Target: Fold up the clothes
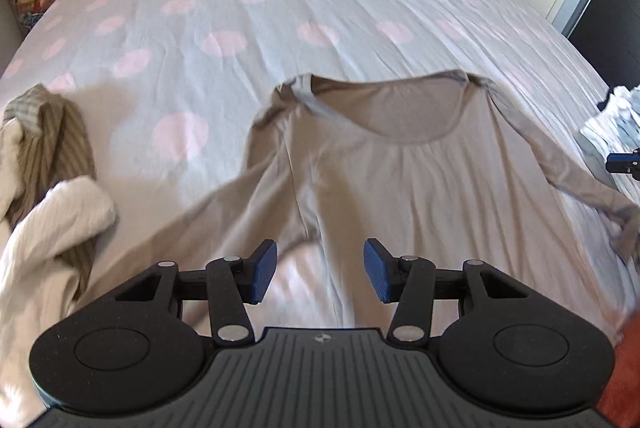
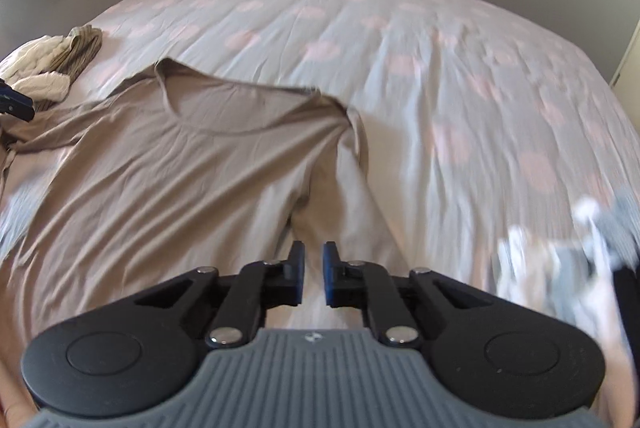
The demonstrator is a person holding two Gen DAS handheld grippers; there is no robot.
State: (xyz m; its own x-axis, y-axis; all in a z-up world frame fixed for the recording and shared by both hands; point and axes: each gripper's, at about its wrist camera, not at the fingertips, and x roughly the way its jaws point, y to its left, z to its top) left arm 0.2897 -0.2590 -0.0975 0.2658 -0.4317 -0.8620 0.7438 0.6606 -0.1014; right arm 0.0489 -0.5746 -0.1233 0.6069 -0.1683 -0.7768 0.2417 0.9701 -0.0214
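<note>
Pink-dotted bed [image 1: 240, 7] under taupe top [image 1: 400, 179]; left gripper [image 1: 320, 274] jaws released, right gripper [image 2: 312, 278] jaws narrowly apart, empty

Polka-dot bed [image 1: 248, 27], taupe top [image 1: 400, 187], clothes pile [image 1: 52, 163], crumpled whites [image 1: 612, 119]

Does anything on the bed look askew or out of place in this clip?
Mostly the taupe long-sleeved top: it lies neckline away, not flat, its body creased and sleeves bunched. A crumpled heap of white and striped clothes sits left of it on the pink-dotted bedsheet. Nothing looks damaged or spilled.
</note>
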